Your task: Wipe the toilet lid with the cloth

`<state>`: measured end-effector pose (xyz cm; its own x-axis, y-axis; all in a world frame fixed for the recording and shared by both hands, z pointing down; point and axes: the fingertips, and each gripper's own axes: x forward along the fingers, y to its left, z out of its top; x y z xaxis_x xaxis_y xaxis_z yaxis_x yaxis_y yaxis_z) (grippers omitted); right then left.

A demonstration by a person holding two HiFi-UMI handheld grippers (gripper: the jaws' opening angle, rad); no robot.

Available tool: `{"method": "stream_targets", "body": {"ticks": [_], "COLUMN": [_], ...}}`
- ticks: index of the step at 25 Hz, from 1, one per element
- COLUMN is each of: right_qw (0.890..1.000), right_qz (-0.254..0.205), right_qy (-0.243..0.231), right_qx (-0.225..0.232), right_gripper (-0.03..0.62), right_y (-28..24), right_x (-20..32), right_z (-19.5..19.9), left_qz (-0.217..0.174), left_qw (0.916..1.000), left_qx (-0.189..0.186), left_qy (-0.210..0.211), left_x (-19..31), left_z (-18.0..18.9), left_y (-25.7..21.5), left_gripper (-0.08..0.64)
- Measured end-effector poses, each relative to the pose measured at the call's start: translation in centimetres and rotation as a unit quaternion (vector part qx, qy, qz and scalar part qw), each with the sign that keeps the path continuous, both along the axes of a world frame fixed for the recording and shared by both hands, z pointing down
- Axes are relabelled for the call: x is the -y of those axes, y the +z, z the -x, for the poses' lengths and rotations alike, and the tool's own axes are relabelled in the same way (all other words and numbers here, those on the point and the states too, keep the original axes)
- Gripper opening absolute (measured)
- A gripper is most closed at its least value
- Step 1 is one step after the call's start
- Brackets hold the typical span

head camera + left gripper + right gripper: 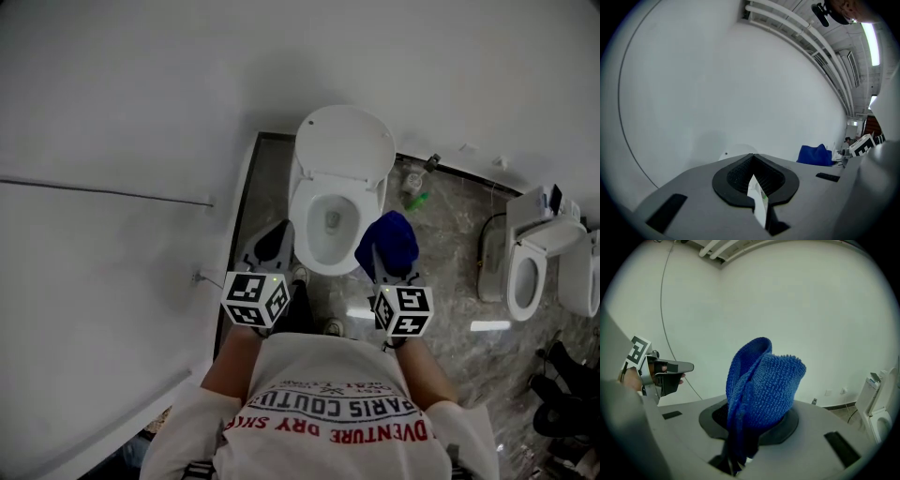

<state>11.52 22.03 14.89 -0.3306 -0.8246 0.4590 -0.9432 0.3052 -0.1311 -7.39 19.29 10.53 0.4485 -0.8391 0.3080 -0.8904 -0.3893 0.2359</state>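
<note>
A white toilet stands against the wall in the head view, its lid raised above the open bowl. My right gripper is shut on a blue cloth, held just right of the bowl's rim. In the right gripper view the cloth stands up out of the closed jaws and hides them. My left gripper hovers at the bowl's left side, shut with nothing in it. In the left gripper view its jaws meet and point at the bare white wall, with the cloth off to the right.
A white wall fills the left, with a thin cable running along it. A green bottle stands on the marble floor right of the toilet. A second toilet is at the far right, with dark shoes below it.
</note>
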Motion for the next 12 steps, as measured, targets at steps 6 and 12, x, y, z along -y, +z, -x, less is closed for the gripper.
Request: {"method": "stream_targets", "body": {"ticks": [6, 12], "right_qw": [0.999, 0.997], "right_qz": [0.020, 0.032], "right_qy": [0.027, 0.056], "right_qx": [-0.022, -0.036], "right_gripper": [0.094, 0.094], "right_y": [1.4, 2.0], "right_x": [10.1, 18.9], "right_z": [2.0, 2.9], "left_qz": [0.020, 0.054], "left_qw": [0.9990, 0.9951], "left_qx": [0.003, 0.006], "left_qy": [0.039, 0.082], "left_x": [10.8, 18.5], "left_z": [1.6, 2.3], "left_y": [1.8, 3.9], "left_gripper": [0.006, 0.006]}}
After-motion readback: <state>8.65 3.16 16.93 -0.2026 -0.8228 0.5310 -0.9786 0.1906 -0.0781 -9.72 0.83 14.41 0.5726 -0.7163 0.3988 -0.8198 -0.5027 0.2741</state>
